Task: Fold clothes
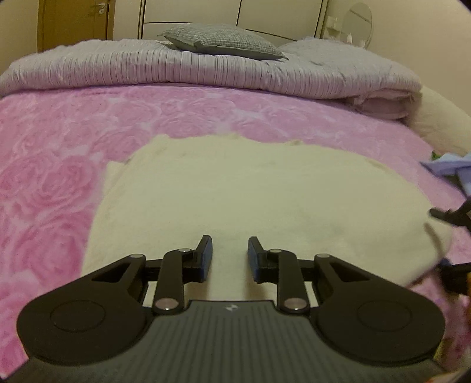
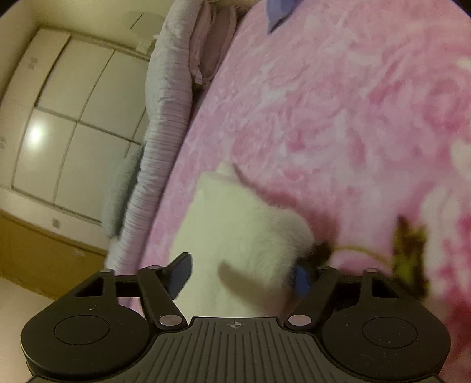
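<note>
A cream fleecy garment (image 1: 250, 188) lies folded flat on the pink rose-patterned blanket (image 1: 59, 165). My left gripper (image 1: 229, 244) hovers over its near edge, open, with nothing between its blue pads. Parts of the right gripper (image 1: 452, 218) show at the garment's right corner. In the tilted, blurred right wrist view, my right gripper (image 2: 243, 271) is open wide, with a corner of the cream garment (image 2: 235, 224) lying between its fingers. The right pad (image 2: 301, 281) touches the cloth's edge.
A folded lilac duvet (image 1: 206, 70) and a grey checked pillow (image 1: 223, 41) lie at the far end of the bed. A blue garment (image 1: 450, 168) sits at the right, also seen as blue cloth (image 2: 276, 11). White wardrobe doors (image 2: 73, 117) stand beyond.
</note>
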`<state>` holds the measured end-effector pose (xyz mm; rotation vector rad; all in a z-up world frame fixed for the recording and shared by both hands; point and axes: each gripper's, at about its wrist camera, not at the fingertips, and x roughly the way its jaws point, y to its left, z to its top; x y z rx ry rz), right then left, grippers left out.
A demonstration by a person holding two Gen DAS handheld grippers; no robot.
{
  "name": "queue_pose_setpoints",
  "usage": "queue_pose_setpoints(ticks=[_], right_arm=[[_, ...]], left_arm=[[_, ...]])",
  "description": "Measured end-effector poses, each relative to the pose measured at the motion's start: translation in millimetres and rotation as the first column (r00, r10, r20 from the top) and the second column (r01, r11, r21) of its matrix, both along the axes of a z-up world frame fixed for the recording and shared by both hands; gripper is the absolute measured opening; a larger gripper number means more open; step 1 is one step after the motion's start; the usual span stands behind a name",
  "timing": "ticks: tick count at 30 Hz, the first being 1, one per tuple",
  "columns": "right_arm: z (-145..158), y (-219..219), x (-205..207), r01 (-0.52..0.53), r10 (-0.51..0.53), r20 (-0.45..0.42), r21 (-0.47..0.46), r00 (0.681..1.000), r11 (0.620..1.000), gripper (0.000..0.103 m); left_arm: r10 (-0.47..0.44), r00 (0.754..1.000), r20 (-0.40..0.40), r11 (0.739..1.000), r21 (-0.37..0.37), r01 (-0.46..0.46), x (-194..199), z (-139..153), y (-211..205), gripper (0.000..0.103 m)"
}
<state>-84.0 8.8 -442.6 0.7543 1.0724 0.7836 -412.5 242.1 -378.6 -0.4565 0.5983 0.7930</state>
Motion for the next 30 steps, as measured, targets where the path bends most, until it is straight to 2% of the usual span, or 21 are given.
queue_pose_setpoints(ticks=[2,5,6,8,10,12,14,16,18,19,21,23,24,25,27,30], right_arm=[[-2.3,3.0,2.4,-0.004,0.004,0.005,0.011,1.0,1.0,0.062],[-1.9,8.2,5.4,-0.023,0.024,0.017,-0.027,1.0,0.999,0.051],[-1.3,9.8,5.9,-0.028,0.029,0.024,-0.04,0.999,0.999,0.044],[13.7,25.1,-20.9,-0.101,0.121,0.217,-0.1,0.969,0.99,0.031],[29.1,40.7,-48.5,-0.161,0.22,0.399,-0.175,0.89,0.971,0.022],[44.5,56.3,-76.1,-0.203,0.317,0.555,-0.259,0.769,0.944,0.019],[59.9,71.9,-103.6,-0.224,0.409,0.679,-0.347,0.61,0.911,0.017],[75.3,87.5,-131.2,-0.224,0.49,0.763,-0.436,0.422,0.871,0.016],[90.7,103.1,-158.7,-0.202,0.557,0.802,-0.521,0.215,0.829,0.016],[85.8,110.0,-177.9,-0.215,0.589,0.799,-0.558,0.121,0.801,0.016],[63.6,125.7,-217.3,-0.257,0.68,0.732,-0.668,-0.053,0.699,0.017],[39.6,135.0,-241.0,-0.24,0.738,0.653,-0.753,-0.167,0.612,0.026],[27.6,139.5,-252.6,-0.226,0.762,0.608,-0.792,-0.222,0.567,0.037],[20.4,135.3,-264.0,-0.191,0.744,0.604,-0.797,-0.286,0.573,0.048],[21.4,127.0,-271.1,-0.204,0.745,0.598,-0.801,-0.296,0.563,0.055],[41.9,112.9,-252.2,-0.354,0.744,0.645,-0.747,-0.177,0.563,0.055]], left_arm=[[-0.005,1.0,0.018,1.0,-0.014,0.005,-2.3,0.3,3.0,0.022],[-0.022,1.0,0.02,1.0,-0.02,0.023,-2.9,-1.3,4.3,0.022],[-0.025,0.999,0.022,0.999,-0.025,0.025,-3.6,-1.5,4.8,0.022],[-0.026,0.999,0.038,0.999,-0.046,0.028,-6.7,-0.4,9.6,0.022],[-0.02,0.997,0.068,0.997,-0.077,0.026,-15.4,1.2,14.5,0.022],[-0.002,0.994,0.113,0.992,-0.123,0.016,-26.7,2.6,20.6,0.022],[0.02,0.987,0.159,0.986,-0.169,0.007,-38.8,3.7,26.2,0.022],[0.054,0.974,0.221,0.976,-0.218,-0.005,-55.7,2.2,28.4,0.022],[0.091,0.956,0.28,0.964,-0.267,-0.014,-72.6,0.8,30.6,0.022],[0.111,0.945,0.309,0.956,-0.292,-0.017,-81.0,0.0,31.7,0.022],[0.155,0.922,0.355,0.939,-0.343,-0.026,-97.0,-4.5,33.5,0.022],[0.198,0.905,0.378,0.918,-0.395,-0.036,-108.1,-11.7,36.3,0.022],[0.208,0.903,0.376,0.909,-0.414,-0.037,-110.8,-15.1,36.5,0.022],[0.216,0.9,0.377,0.902,-0.43,-0.036,-113.0,-18.1,36.6,0.022],[0.224,0.891,0.394,0.893,-0.45,-0.026,-114.3,-21.0,36.3,0.022],[0.231,0.86,0.455,0.881,-0.473,0.014,-111.5,-19.3,37.5,0.022]])
